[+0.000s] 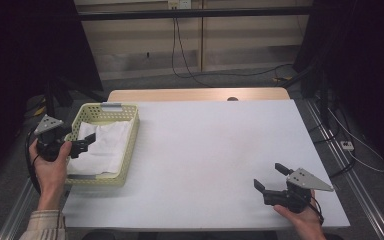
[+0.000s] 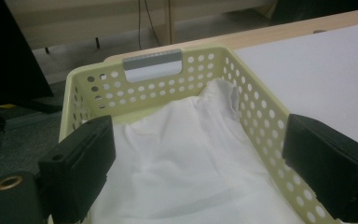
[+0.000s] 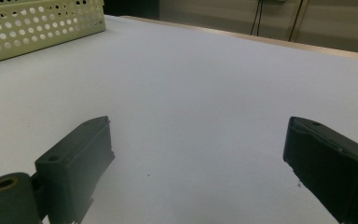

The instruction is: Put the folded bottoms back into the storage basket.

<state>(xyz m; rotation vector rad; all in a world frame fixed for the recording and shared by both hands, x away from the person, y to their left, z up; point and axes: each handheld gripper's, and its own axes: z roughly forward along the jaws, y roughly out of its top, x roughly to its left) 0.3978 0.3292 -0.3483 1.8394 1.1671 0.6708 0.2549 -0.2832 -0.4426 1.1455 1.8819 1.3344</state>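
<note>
At the left edge of the surface (image 1: 210,150) stands a pale yellow perforated basket (image 1: 130,145), and a white cloth (image 1: 105,145) lies crumpled inside it, covering most of the bottom and riding up against the wall that faces the middle of the surface. The left gripper (image 1: 86,142) hangs over the basket's outer rim, its fingers (image 2: 81,163) spread wide apart above the cloth and holding nothing. The right gripper (image 1: 270,177) rests near the front right corner of the surface, well apart from the basket, its fingers (image 3: 74,158) likewise spread and empty over bare white surface. The cloth looks light, thin and limp; it will probably sag and trail when lifted and may drag on the basket's walls. A raised fold near the middle of the cloth seems the best place to pinch, since the flat parts give the fingers little to close on.
</note>
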